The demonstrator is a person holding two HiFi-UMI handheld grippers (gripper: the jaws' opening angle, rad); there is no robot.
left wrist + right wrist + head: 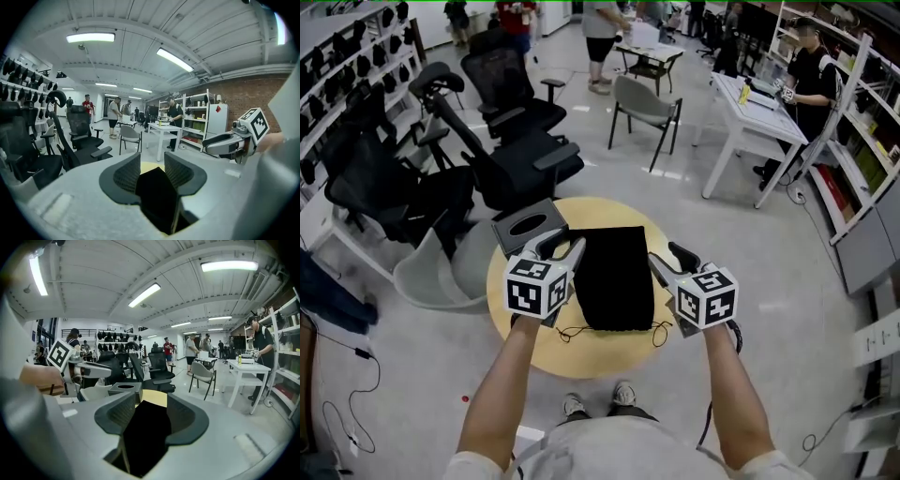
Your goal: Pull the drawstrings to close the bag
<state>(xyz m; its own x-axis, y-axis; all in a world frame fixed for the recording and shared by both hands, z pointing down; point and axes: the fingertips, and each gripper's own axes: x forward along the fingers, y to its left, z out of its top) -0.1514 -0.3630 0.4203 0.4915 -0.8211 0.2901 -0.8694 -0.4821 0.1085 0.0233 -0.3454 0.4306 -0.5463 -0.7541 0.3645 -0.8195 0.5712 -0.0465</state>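
Note:
A black drawstring bag (614, 277) lies flat on the round yellow table (546, 352). Its thin cords (572, 333) trail loose off the near end, on both sides. My left gripper (565, 249) hovers at the bag's left edge, open and holding nothing. At the bag's right edge my right gripper (667, 256) is open too. In the left gripper view the gripper (152, 165) looks down onto the bag (157, 194), and the right gripper (229, 143) shows beyond it. The right gripper view has its gripper (151, 402) over the bag (145, 434).
A grey tissue box (528, 225) stands on the table's far left, close to my left gripper. Black office chairs (502, 141) crowd behind the table, with a grey chair (645, 105) and white desks (755, 112) farther off. The person's shoes (598, 401) are at the table's near edge.

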